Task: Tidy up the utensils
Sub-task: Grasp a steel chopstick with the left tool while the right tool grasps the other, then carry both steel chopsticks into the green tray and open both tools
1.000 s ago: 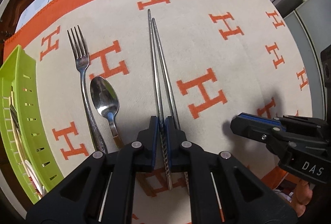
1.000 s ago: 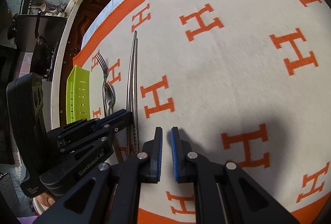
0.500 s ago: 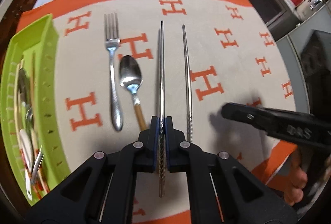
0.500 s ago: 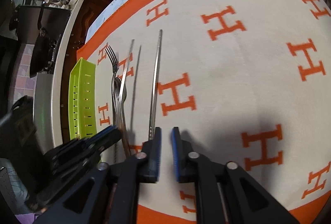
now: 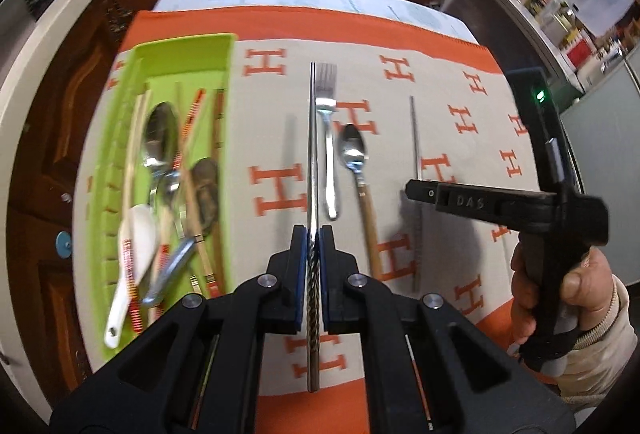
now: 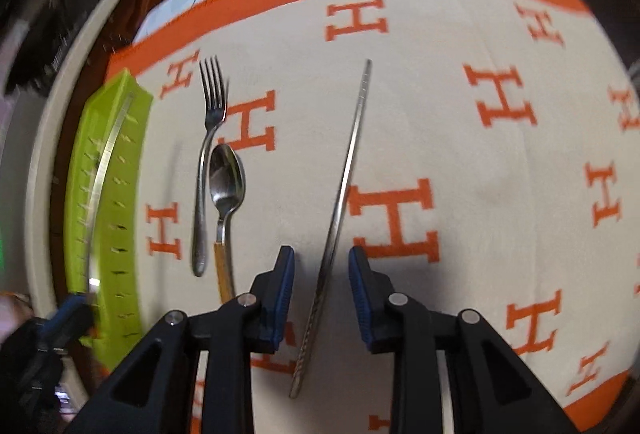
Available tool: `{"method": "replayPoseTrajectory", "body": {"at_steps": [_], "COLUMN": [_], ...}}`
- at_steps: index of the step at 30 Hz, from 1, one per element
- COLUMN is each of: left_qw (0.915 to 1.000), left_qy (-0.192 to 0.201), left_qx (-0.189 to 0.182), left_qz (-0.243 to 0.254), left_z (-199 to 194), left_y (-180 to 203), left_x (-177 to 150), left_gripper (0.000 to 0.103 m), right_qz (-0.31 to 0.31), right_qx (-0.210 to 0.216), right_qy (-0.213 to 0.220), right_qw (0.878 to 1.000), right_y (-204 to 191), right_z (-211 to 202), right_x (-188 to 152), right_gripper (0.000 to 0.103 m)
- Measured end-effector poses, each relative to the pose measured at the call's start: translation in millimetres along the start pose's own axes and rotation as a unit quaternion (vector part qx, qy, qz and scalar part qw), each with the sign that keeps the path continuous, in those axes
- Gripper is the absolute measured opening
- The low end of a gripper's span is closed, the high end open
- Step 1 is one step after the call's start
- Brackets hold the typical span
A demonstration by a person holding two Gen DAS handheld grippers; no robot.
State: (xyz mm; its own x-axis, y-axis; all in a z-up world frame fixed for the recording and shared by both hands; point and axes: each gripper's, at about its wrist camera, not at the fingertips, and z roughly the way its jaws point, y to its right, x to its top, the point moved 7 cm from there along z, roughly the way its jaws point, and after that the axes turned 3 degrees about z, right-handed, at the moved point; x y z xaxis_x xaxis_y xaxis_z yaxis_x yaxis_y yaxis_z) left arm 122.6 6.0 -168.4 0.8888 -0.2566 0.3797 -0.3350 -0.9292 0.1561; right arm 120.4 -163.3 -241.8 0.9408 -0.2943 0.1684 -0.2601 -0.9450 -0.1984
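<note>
Chopsticks are the matter in hand, and the pair has been split since half a second ago. One metal chopstick is clamped between the closed fingers of the left gripper and is carried above the cloth, its shadow cast to the left; a second ago it lay beside its twin on the cloth. The view has been swung leftward since then, so that the green tray is now seen nearly whole, which suggests that the carried stick is being taken there.

The second chopstick lies flat on the orange-and-cream cloth, its grooved end between the fingers of the right gripper. Those fingers, nearly together half a second ago, are now spread wide on either side of it without touching it. A pick-up is judged to be in preparation.

Farther off, the fork and the wooden-handled spoon are left on the cloth, untouched. In the tray, spoons and chopsticks are already gathered. Three pieces on the cloth remain to be stowed.
</note>
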Motion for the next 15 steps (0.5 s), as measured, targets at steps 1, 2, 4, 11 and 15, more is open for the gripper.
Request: {"method": "replayPoseTrajectory", "body": {"at_steps": [1, 2, 4, 11, 15], "left_qw": [1.0000, 1.0000, 0.9999, 0.9989, 0.9977], "left_qy": [0.002, 0.004, 0.010, 0.034, 0.053], "left_qx": [0.000, -0.001, -0.003, -0.004, 0.002], "left_qz": [-0.002, -0.006, -0.012, -0.032, -0.041], "left_z": [-2.9, -6.3, -10.7, -30.2, -47.6], "left_y": [-5.1, -10.6, -17.5, -41.7, -59.4], "left_x": [-1.7, -3.5, -5.5, -9.7, -11.8], "left_gripper": [0.003, 0.003, 0.003, 0.003, 0.003], "right_qz": [-0.015, -0.032, -0.045, 0.017, 0.014], "right_qx": [-0.020, -0.039, -0.061, 0.023, 0.079], "right_qy": [0.006, 0.013, 0.025, 0.005, 0.013], "right_qw": [1.000, 0.999, 0.997, 1.000, 0.997], "right_y": [-3.6, -7.2, -7.8, 1.3, -25.4], "right_z": [1.0, 1.6, 2.0, -9.0, -35.9], "right_x": [-0.7, -1.5, -1.9, -4.7, -9.4], "right_gripper": [0.024, 0.021, 0.008, 0.005, 0.005]}}
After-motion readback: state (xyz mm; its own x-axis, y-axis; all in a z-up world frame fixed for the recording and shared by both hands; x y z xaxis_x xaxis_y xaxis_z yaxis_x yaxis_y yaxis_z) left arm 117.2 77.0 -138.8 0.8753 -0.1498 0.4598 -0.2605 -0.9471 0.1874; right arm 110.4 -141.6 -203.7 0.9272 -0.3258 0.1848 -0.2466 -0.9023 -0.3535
